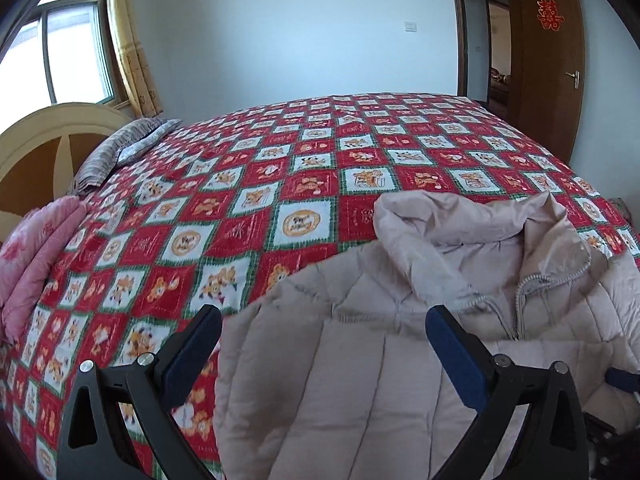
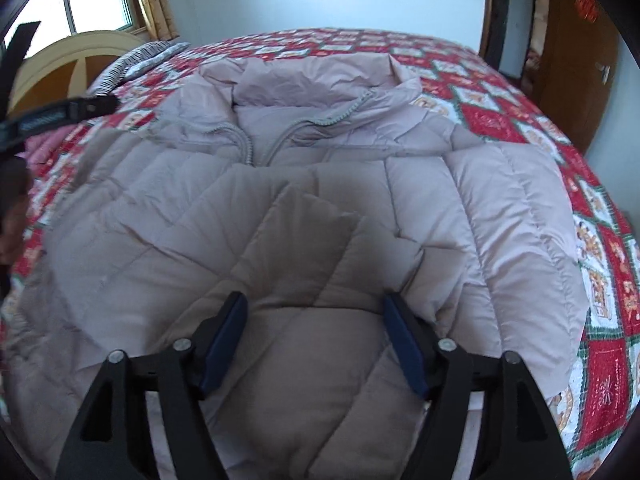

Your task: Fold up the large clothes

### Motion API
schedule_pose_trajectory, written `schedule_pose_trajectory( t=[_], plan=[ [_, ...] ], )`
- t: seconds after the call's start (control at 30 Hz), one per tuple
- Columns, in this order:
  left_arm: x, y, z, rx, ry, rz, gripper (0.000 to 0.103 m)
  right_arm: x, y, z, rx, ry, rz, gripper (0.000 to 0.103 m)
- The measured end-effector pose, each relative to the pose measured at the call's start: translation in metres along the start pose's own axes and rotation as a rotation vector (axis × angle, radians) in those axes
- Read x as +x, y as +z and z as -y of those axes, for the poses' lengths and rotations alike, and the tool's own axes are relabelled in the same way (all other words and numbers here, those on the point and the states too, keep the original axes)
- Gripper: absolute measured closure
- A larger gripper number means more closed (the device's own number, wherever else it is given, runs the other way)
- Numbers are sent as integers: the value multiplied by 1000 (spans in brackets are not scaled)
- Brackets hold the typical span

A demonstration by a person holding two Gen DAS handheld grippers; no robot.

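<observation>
Pale quilted jacket lies front-up on the checked bedspread, collar far, sleeves folded inward over the chest, probably to narrow it. Right gripper hovers above the folded sleeve, jaws apart, empty. Left gripper likewise spread wide, gripping nothing, above the jacket's left edge.

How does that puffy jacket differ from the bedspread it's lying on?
The beige quilted jacket is one plain pale colour; the bedspread is a red, white and green check with cartoon squares. The jacket is thick and rumpled, its collar standing up; the bedspread lies thin and fairly flat. The jacket has a zipper; the bedspread shows none. Both are soft fabric.
</observation>
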State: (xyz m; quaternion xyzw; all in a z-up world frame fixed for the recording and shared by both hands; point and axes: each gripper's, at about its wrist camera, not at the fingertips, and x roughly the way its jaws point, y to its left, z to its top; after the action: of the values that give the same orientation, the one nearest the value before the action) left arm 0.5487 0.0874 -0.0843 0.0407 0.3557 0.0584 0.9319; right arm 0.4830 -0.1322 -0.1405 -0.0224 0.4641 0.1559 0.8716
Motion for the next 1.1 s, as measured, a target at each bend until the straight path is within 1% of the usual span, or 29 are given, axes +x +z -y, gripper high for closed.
schedule_pose_trajectory(
  t=[0.07,0.1,0.13,0.2,0.27,0.37,0.43,0.5,0.57,0.63,0.7,0.77,0.8,0.83,0.87,0.9,0.93,1.0,1.1],
  plan=[
    [9,10,2,16,1,5,1,-10,8,5,1,33,-12,22],
    [15,14,3,21,-7,-1,1,-15,13,7,-13,31,-3,22],
    [22,18,3,25,-13,-13,1,-18,19,9,-25,20,7,22],
    [39,28,5,31,0,-34,1,-19,36,19,-36,-10,26,21],
    [53,38,9,47,4,-48,1,-15,56,32,-20,-42,52,21],
    [71,49,14,56,-28,-64,1,-5,93,57,13,-73,80,21],
    [85,56,20,81,-44,-87,1,10,119,68,-1,-91,86,21],
    [100,61,27,110,-53,-105,1,26,140,75,-18,-114,64,21],
    [118,65,33,127,-75,-140,1,50,162,79,-53,-112,2,21],
    [131,69,38,137,-92,-151,1,71,178,77,-107,-113,-44,21],
    [144,73,46,164,-108,-166,1,89,187,72,-181,-111,-87,21],
    [151,75,52,183,-106,-155,1,99,193,68,-245,-117,-93,21],
    [154,76,55,188,-115,-154,1,104,194,65,-275,-107,-107,26],
    [157,77,58,192,-121,-151,11,109,194,62,-308,-114,-122,54],
    [159,78,60,201,-130,-149,25,113,194,62,-326,-127,-134,73],
    [160,78,62,210,-146,-161,55,114,194,63,-331,-128,-136,94],
    [162,79,63,213,-162,-175,75,112,194,64,-326,-121,-122,93],
    [157,81,62,214,-182,-167,96,104,192,65,-317,-124,-94,97],
    [139,84,60,218,-187,-97,97,85,187,66,-296,-134,-25,99]
  ],
)
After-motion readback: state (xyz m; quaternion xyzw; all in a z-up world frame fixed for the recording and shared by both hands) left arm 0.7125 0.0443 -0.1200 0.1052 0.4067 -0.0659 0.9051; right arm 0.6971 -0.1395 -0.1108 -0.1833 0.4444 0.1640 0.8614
